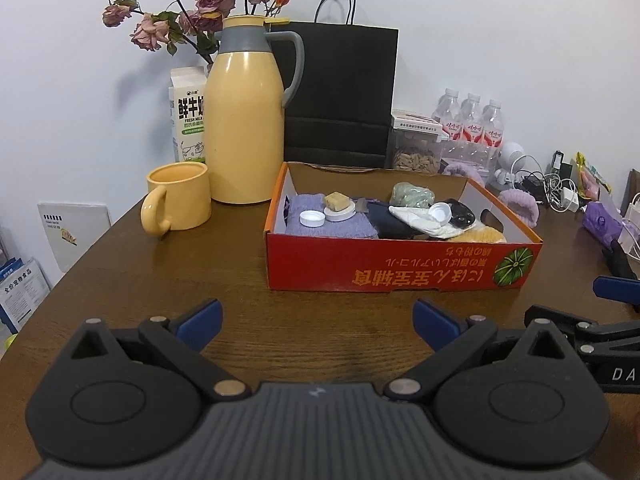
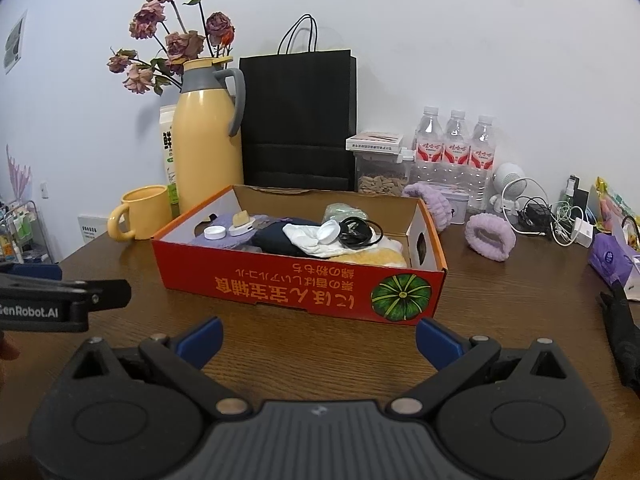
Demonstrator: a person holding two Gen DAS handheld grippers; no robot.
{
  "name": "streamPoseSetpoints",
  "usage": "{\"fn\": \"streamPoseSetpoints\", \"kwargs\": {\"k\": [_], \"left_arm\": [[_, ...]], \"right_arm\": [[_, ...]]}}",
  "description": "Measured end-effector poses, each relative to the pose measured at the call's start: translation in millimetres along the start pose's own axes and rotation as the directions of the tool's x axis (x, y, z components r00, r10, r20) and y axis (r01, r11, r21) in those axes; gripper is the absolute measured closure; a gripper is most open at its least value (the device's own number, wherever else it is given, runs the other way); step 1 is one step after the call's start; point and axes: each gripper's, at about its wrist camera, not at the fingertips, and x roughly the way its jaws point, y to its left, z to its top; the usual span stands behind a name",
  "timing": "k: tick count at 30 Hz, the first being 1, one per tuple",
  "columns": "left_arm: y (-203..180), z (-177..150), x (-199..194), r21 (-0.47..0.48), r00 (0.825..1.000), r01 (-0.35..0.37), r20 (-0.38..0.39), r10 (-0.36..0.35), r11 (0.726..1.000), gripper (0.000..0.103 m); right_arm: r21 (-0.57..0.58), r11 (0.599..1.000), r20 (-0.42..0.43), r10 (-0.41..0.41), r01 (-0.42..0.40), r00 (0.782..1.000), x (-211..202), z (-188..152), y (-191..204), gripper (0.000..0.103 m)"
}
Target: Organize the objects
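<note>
Red cardboard box, centre of the wooden tabletop, open side up and evidently serving as the collecting bin; inside lie a lilac cloth carrying a white cap and a small tan block on a white lid, then a dark cloth, a white cloth topped by a second white cap, a pale green bundle, a black coiled item and a yellow cloth at the right end. Left of the box stand a yellow mug and a yellow thermos jug, likely kept upright and outside it; a lilac headband lies loose to the right, probably awaiting collection. Left gripper and right gripper hover level before the box's printed front wall, fingers spread wide and empty; the posture suggests readiness, with no item yet chosen.
</note>
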Motion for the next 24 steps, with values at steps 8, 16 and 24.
{"fn": "streamPoseSetpoints", "kwargs": {"k": [8, 16, 24], "left_arm": [[0.3, -1.0, -0.3, 0.001, 1.000, 0.000, -0.001, 0.000, 1.000, 0.000], [1.0, -1.8, 0.0, 0.002, 1.000, 0.002, -0.003, -0.002, 1.000, 0.000], [1.5, -1.6, 0.3, 0.001, 1.000, 0.002, -0.003, -0.002, 1.000, 0.000]], "right_arm": [[-0.001, 1.000, -0.001, -0.004, 0.004, 1.000, -0.8, -0.4, -1.5, 0.000], [-0.001, 1.000, -0.004, -0.005, 0.005, 1.000, -0.3, -0.2, -2.9, 0.000], [-0.001, 1.000, -0.005, -0.006, 0.006, 1.000, 0.5, 0.3, -3.9, 0.000]]}}
